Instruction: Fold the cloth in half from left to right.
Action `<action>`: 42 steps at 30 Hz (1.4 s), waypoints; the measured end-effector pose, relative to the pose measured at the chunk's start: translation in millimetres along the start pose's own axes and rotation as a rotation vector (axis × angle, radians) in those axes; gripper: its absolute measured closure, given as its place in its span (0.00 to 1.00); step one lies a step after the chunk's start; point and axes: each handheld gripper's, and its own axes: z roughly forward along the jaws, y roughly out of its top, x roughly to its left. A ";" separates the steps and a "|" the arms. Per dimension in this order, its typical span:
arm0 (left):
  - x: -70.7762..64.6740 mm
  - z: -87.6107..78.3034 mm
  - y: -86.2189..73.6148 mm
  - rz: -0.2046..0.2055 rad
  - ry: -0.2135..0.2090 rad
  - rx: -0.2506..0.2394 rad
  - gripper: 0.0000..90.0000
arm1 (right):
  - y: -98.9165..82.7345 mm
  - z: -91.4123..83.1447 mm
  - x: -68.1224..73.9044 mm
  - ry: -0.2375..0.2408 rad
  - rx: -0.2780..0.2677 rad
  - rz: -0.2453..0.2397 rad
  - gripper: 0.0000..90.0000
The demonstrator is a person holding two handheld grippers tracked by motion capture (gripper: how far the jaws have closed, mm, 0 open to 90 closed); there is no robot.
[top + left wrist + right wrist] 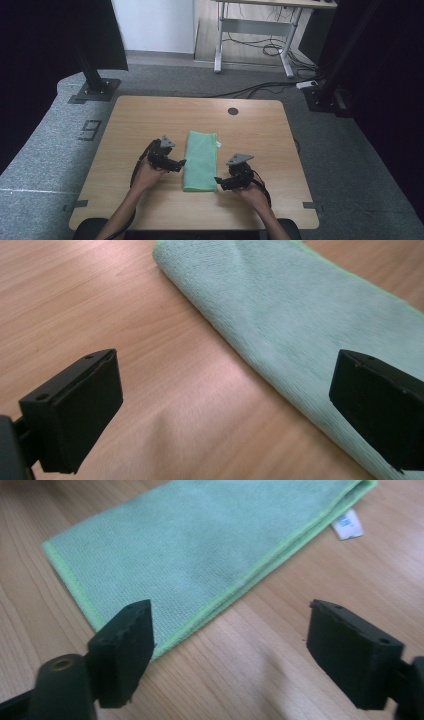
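While folded mint-green microfibre cloth [201, 160] is lying flat at centre of light wooden table [140, 120], both tongs are flanking it, holding nothing. Left gripper [181, 162] jaws standing wide at cloth's left fold. Right gripper [218, 180] jaws wide by lower right corner. Step judged: fold just completed or pending. Next move calling for pinching hemmed edge.

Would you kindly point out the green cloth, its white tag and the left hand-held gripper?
green cloth [201, 160]: high view, middle of the folded top.
white tag [348, 524]: right gripper view, the label's face.
left hand-held gripper [225, 410]: left gripper view, midway between its open jaws.
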 end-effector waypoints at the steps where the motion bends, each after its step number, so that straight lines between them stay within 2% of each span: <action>1: -0.6 -4.1 -1.9 -0.004 -0.007 -0.007 0.01 | -0.1 -2.6 -1.0 -0.004 -0.005 0.004 0.18; 6: -5.0 -21.9 -11.5 0.007 -0.025 -0.016 0.01 | -3.0 -12.7 -6.1 -0.024 -0.009 0.016 0.13; 9: -7.8 -28.3 -18.5 0.025 -0.042 -0.020 0.03 | -6.2 -18.4 -9.6 -0.044 -0.012 0.023 0.06; 18: -10.1 -34.3 -43.6 0.056 -0.008 -0.010 0.00 | -22.1 -30.5 -18.6 -0.084 -0.014 0.047 0.02; 23: -7.7 -34.3 -54.3 0.041 0.002 0.005 0.00 | -32.2 -31.1 -24.3 -0.092 -0.010 0.077 0.00; 30: -0.8 -33.4 -67.6 0.024 0.033 0.029 0.00 | -43.0 -25.7 -29.7 -0.106 0.003 0.080 0.00; 32: 1.3 -31.9 -70.0 0.011 0.032 0.031 0.00 | -45.4 -24.2 -30.8 -0.106 0.008 0.084 0.00; 38: 3.2 -27.5 -74.4 0.006 0.042 0.049 0.00 | -52.3 -20.6 -34.6 -0.109 0.014 0.092 0.00; 42: 3.7 -24.1 -75.7 -0.003 0.033 0.060 0.00 | -55.5 -16.8 -35.2 -0.107 0.024 0.094 0.00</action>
